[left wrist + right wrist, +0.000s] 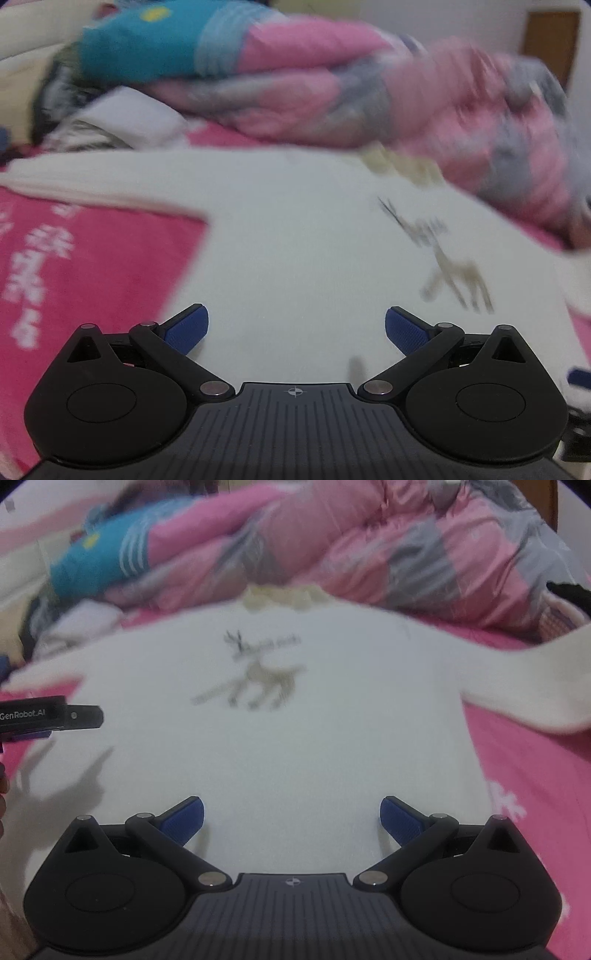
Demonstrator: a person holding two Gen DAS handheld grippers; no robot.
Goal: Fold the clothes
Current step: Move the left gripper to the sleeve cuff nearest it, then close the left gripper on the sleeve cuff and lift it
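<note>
White deer-print sweater [280,746], flat on pink sheet [535,775]; left gripper [296,328] and right gripper [291,814] both agape, empty; risk: pinching sheet along with hem.

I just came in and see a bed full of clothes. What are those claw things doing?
A person holds a gripper in each hand to fold clothes. A white sweater with a deer picture lies spread flat on the pink bed cover, sleeves out. The left gripper and right gripper are both open above it, holding nothing. No fold shows yet. A pink quilt is heaped behind.
</note>
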